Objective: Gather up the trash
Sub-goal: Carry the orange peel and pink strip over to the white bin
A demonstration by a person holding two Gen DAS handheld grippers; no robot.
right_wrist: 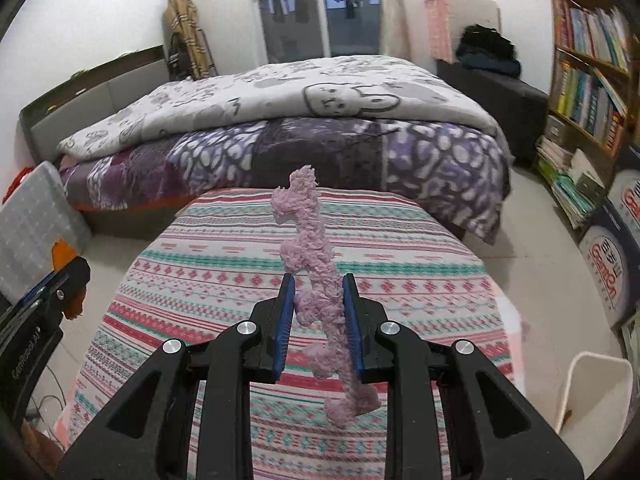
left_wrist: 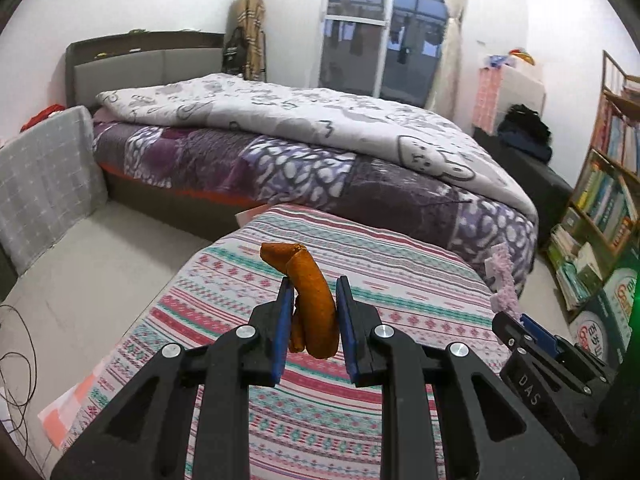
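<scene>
Only the right wrist view shows the white plastic bin, which sits on the pale floor at the lower right of that frame beside the striped red, teal and white patterned cloth that covers the raised surface in the centre; the left wrist view cuts off before reaching it and shows instead black cables trailing at its far left edge. In the left wrist view the left gripper is clenched on an orange-brown scrap of felt-like material, a bent, tube-like strip that rises from between the blue pads and folds over toward the upper left, held in the air above the patterned cloth. The right gripper is likewise closed around a long, fuzzy pale-pink strip of yarn-like scrap (wavy and ragged along its edges), which stands up past the fingertips and also hangs below them, clear of the cloth. Each view catches the other tool at its edge: the pink strip appears at the right of the left wrist frame, the orange scrap at the left of the right wrist frame. Both show the bed with the grey cartoon-print quilt across the upper half.
</scene>
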